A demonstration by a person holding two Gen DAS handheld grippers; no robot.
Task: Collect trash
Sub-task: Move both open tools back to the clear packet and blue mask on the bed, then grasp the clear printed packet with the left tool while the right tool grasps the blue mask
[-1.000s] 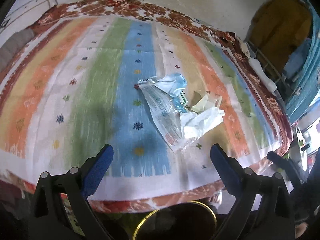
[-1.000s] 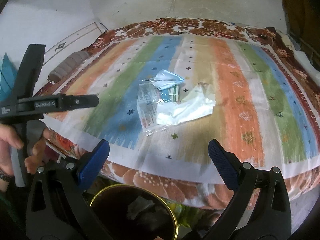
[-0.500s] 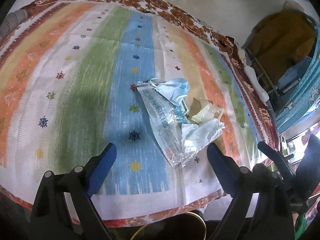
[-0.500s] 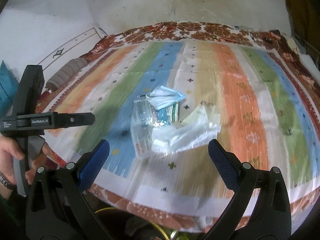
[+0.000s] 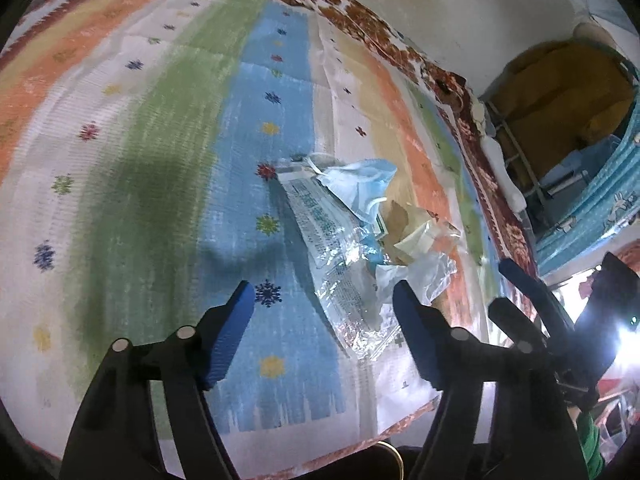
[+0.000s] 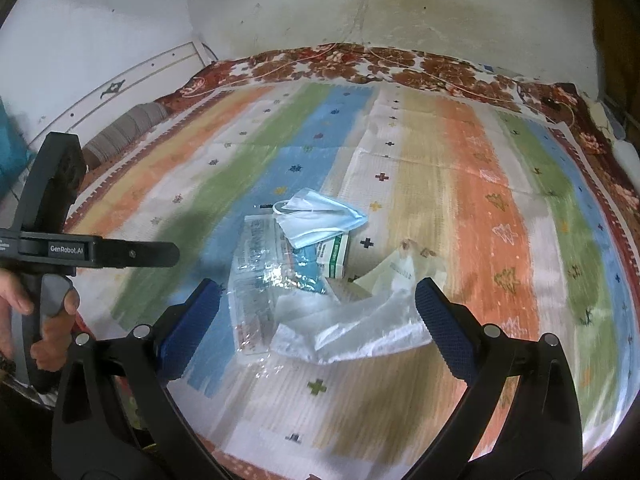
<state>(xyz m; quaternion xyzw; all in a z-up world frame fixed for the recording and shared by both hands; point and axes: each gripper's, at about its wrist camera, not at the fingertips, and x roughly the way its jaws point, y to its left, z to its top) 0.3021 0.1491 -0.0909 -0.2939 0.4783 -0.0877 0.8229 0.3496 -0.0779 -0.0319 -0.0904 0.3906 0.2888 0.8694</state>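
Note:
A heap of trash lies on the striped bedspread [image 6: 480, 208]: a blue face mask [image 6: 316, 220] [image 5: 356, 184], a clear printed plastic bag [image 6: 260, 280] [image 5: 340, 264], a small green-and-white carton [image 6: 334, 254], crumpled white plastic [image 6: 360, 328] [image 5: 424, 276] and a tan wrapper [image 5: 404, 220]. My left gripper [image 5: 322, 312] is open, low over the bed just in front of the clear bag. My right gripper [image 6: 318, 300] is open and empty, its fingers either side of the heap's near end.
The left gripper's body [image 6: 60, 240] and the hand holding it show at the left of the right wrist view. A grey bolster [image 6: 124, 132] lies at the bed's far left. A wall runs behind the bed. Shelving and blue cloth [image 5: 580, 184] stand at right.
Both grippers have moved forward and down over the bed toward the trash heap. The gold-rimmed bin below the bed edge has dropped out of the right wrist view. Both stay open.

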